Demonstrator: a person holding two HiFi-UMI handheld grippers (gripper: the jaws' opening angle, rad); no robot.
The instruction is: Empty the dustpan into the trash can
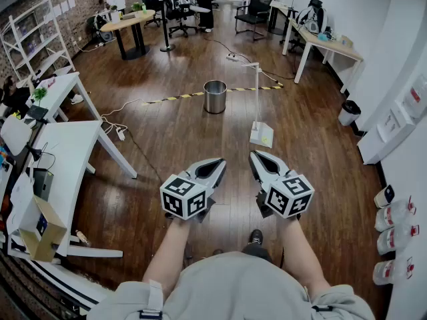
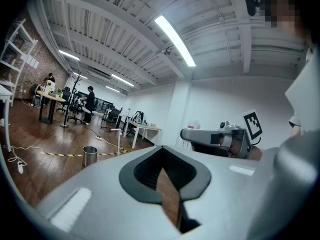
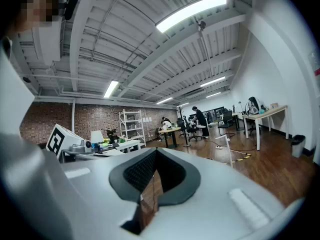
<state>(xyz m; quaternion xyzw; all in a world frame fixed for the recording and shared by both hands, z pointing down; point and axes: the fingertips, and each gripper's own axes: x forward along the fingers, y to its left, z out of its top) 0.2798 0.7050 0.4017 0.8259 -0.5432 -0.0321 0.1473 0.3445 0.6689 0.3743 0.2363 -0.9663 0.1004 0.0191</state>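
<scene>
A steel trash can [image 1: 215, 97] stands on the wood floor ahead of me, by a strip of yellow-black tape. To its right, closer to me, a white dustpan [image 1: 261, 135] rests on the floor with its thin handle upright. My left gripper [image 1: 219, 163] and right gripper [image 1: 257, 157] are held side by side at waist height, well short of both. Each is shut with nothing between its jaws. The left gripper view shows the trash can [image 2: 90, 156] small and far off at lower left, with the dustpan [image 2: 118, 141] handle beside it. The right gripper view shows the dustpan [image 3: 230, 151] handle.
White desks [image 1: 63, 145] and a cardboard box [image 1: 40, 229] line the left side. A power strip and cable [image 1: 120, 132] lie on the floor near them. A small bin [image 1: 348, 112] and shelves with bottles [image 1: 393, 225] stand along the right wall. Chairs, tables and people are at the far end.
</scene>
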